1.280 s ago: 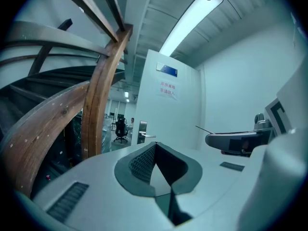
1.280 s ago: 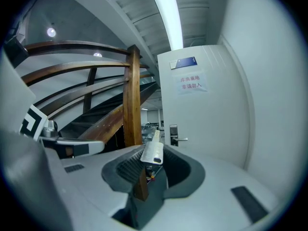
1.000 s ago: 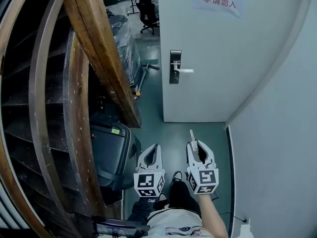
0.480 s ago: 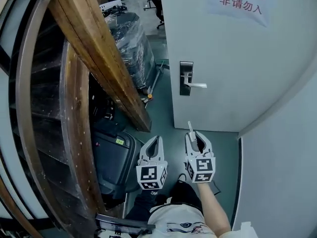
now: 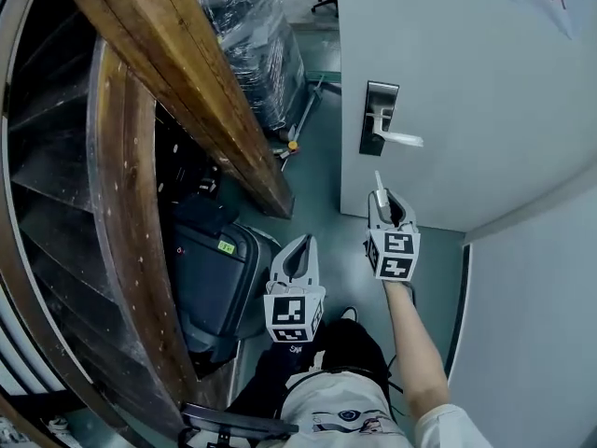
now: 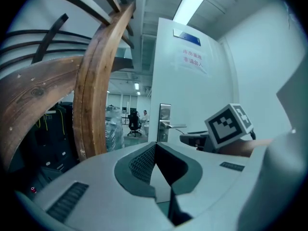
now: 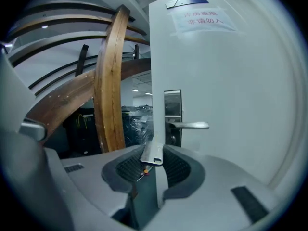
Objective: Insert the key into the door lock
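The white door (image 5: 466,73) carries a metal lock plate (image 5: 380,118) with a lever handle (image 5: 399,139); in the right gripper view the lock plate (image 7: 173,115) and handle (image 7: 190,125) stand straight ahead, a short way off. My right gripper (image 5: 383,203) is shut on a silver key (image 7: 153,154), whose blade (image 5: 378,182) sticks out forward toward the lock without touching it. My left gripper (image 5: 299,246) hangs lower and further back, shut with nothing in it. The left gripper view shows its closed jaws (image 6: 156,146) and the right gripper's marker cube (image 6: 230,123) ahead of them.
A curved wooden stair stringer (image 5: 177,73) runs along the left. A black case (image 5: 210,278) lies on the floor beneath it, and a plastic-wrapped pallet (image 5: 256,35) stands beyond. A white wall (image 5: 532,325) closes the right side. A paper sign (image 7: 202,18) hangs high on the door.
Both grippers have moved forward toward the door, the right one with the key further ahead and higher in the head view. The lock plate now looks closer and larger.
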Motion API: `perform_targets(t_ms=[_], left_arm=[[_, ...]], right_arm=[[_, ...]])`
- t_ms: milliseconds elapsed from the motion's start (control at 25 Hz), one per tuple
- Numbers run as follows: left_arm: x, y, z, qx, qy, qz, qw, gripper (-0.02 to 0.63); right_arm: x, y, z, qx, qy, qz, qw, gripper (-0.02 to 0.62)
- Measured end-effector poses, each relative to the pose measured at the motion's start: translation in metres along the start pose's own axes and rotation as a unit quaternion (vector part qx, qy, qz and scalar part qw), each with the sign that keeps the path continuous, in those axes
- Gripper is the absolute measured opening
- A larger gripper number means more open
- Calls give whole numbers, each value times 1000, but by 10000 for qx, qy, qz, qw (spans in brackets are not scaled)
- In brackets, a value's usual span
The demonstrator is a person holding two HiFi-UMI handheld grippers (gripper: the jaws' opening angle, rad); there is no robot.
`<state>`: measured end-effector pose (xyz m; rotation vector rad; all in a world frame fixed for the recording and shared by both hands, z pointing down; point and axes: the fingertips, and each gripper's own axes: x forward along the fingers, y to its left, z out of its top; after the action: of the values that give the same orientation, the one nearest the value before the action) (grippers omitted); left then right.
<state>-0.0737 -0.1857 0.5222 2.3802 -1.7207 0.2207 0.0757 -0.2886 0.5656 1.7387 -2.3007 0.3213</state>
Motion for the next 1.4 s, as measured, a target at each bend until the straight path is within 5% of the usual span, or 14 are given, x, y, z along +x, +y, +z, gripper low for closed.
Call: perform_targets(t_ms=[520, 1400], left_arm=[[41, 53, -81, -139, 238, 9, 9996, 3], [65, 65, -90, -195, 369, 79, 9991, 3]], right_arm=[[130, -50, -26, -155, 144, -445, 9988, 118], [157, -60, -33, 30, 262, -425, 9987, 118]])
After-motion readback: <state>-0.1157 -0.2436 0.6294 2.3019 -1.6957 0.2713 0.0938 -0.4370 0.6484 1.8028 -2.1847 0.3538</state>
